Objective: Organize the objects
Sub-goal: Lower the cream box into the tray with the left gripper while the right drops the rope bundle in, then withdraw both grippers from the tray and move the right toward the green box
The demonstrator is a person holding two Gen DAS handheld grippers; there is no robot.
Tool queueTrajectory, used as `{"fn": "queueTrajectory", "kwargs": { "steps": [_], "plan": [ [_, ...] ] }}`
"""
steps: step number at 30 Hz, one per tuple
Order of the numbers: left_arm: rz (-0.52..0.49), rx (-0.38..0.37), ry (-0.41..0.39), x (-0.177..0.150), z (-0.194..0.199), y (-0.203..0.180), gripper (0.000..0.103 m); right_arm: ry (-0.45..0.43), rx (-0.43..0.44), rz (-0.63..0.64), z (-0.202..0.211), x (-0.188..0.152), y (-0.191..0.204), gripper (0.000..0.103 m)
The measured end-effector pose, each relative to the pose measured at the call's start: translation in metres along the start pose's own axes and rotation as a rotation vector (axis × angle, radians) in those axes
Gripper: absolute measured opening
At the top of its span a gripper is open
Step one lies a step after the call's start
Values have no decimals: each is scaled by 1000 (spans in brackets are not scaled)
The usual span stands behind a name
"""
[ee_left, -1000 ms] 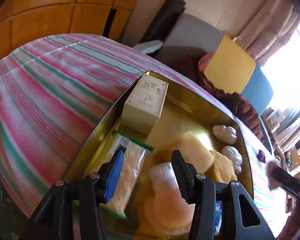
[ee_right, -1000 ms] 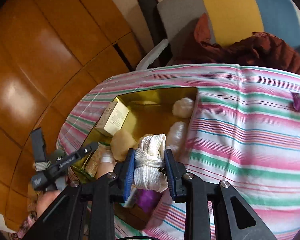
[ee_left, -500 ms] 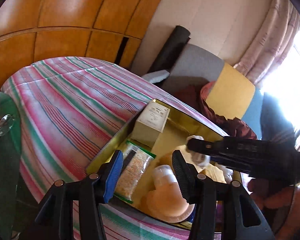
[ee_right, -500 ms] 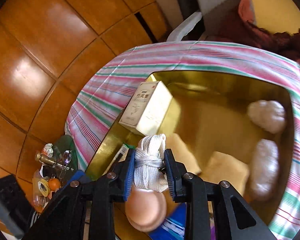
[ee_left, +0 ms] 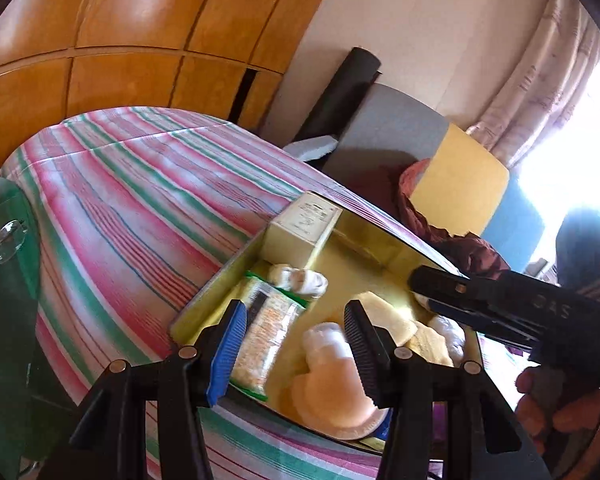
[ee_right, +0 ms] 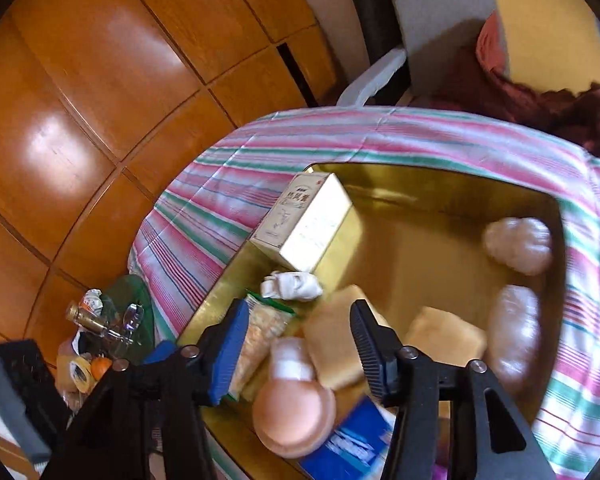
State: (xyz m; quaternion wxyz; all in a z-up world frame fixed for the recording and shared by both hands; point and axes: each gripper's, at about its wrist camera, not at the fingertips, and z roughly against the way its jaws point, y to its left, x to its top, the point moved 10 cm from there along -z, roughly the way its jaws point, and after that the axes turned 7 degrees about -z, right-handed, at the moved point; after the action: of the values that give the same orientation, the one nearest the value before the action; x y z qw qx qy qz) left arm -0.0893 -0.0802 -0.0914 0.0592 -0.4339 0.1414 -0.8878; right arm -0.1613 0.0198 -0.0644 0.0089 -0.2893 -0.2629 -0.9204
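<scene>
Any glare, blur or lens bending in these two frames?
Left wrist view: the window is blown out white, and the wardrobe lines bow. Right wrist view: the blue packet is smeared, and glare patches sit on the wardrobe.

Striped cloth [ee_left: 148, 200] in pink, green and white, spread over a table (edges draping down). Directly on it, a shallow gold tray [ee_right: 452, 184], near the right side, holding assorted small things.

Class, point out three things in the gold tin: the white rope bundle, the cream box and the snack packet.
white rope bundle [ee_right: 294, 285], right wrist view, on its knotted middle
cream box [ee_right: 312, 222], right wrist view, on its top face
snack packet [ee_left: 262, 330], left wrist view, on its clear front
</scene>
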Motion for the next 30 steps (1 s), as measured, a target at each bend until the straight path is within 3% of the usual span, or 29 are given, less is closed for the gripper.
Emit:
{"fn": "queueTrajectory", "kwargs": {
  "steps": [5,14,22,30],
  "plan": [
    [-66,-52,8,-6,4,-25,52,-67,-26,-21,39,-5,-25,61],
    [-220,-186,43,-28,16,-89,52,-121,-112,-143,92,-22,-97,63],
    [-362,-283,71,-55,32,-146,52,-130,-239,-255,122,-59,-175,63],
    [-483,-356,152,-91,36,-191,52,-148,-333,-381,149,-94,-249,63]
  ]
}}
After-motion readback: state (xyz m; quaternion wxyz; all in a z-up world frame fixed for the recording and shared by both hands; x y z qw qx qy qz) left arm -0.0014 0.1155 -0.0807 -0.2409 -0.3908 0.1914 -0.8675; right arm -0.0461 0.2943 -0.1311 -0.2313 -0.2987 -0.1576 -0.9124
